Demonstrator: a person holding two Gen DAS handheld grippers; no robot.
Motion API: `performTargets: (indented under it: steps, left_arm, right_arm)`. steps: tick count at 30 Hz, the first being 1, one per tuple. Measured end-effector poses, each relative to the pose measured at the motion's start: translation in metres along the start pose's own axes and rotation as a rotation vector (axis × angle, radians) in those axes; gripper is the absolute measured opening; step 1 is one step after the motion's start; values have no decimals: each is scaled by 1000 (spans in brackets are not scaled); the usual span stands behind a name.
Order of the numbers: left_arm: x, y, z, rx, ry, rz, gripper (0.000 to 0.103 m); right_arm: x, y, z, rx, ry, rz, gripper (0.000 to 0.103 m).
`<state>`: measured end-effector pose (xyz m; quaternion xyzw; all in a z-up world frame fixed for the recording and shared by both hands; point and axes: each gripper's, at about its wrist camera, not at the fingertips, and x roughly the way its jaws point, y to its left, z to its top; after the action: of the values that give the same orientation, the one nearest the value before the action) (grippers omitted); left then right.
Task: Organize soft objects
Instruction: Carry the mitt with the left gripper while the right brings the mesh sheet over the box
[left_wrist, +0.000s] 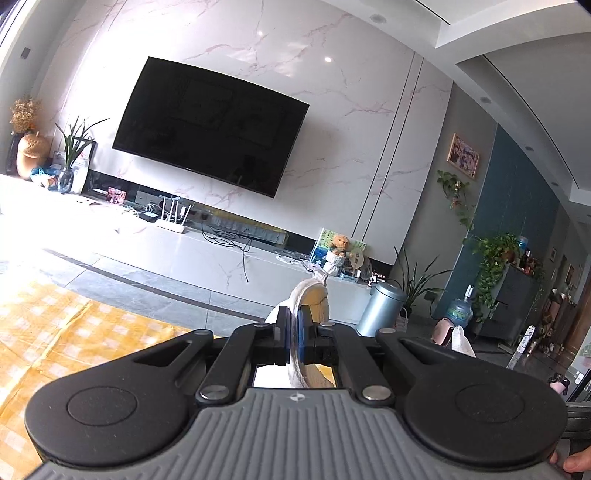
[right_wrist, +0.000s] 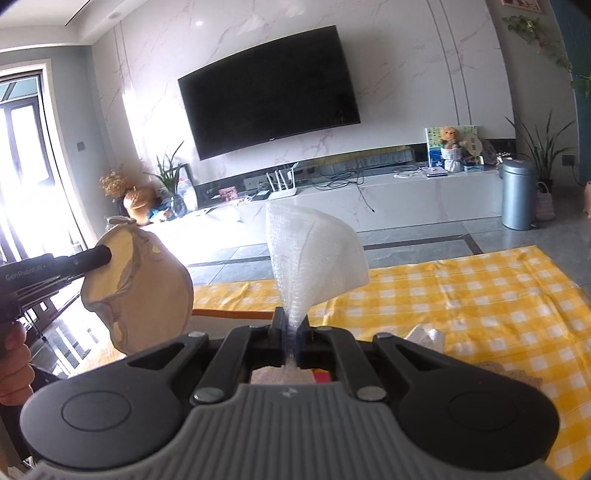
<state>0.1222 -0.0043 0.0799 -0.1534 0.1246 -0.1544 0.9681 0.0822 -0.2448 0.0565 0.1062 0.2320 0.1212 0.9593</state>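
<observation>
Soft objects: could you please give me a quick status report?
Left hand-held gripper shut on beige cloth pouch. Right hand-held gripper shut on bubble wrap. Both lifted above yellow checked cloth; nothing blocking.

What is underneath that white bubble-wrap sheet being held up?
Under the white bubble-wrap sheet, pinched by the right gripper, lies a yellow-and-white checked cloth. Whatever the cloth covers stays hidden.

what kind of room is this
Most likely a home living room: a wall-mounted TV on marble panelling, a long low media console with a router and a teddy bear, and potted plants.
</observation>
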Motion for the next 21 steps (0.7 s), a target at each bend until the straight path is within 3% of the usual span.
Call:
performTargets:
  steps: [8, 13, 16, 21]
  left_arm:
    - [0, 37, -11, -25, -48, -6, 4]
    - [7, 38, -20, 101, -85, -64, 4]
    - [8, 33, -24, 123, -87, -67, 4]
    - [7, 41, -28, 70, -56, -63, 4]
  right_arm:
    - [41, 50, -13, -74, 111, 76, 2]
    - [83, 85, -27, -160, 207, 103, 2]
    - [112, 107, -40, -245, 268, 59, 2]
    - [156, 128, -70, -434, 361, -81, 2]
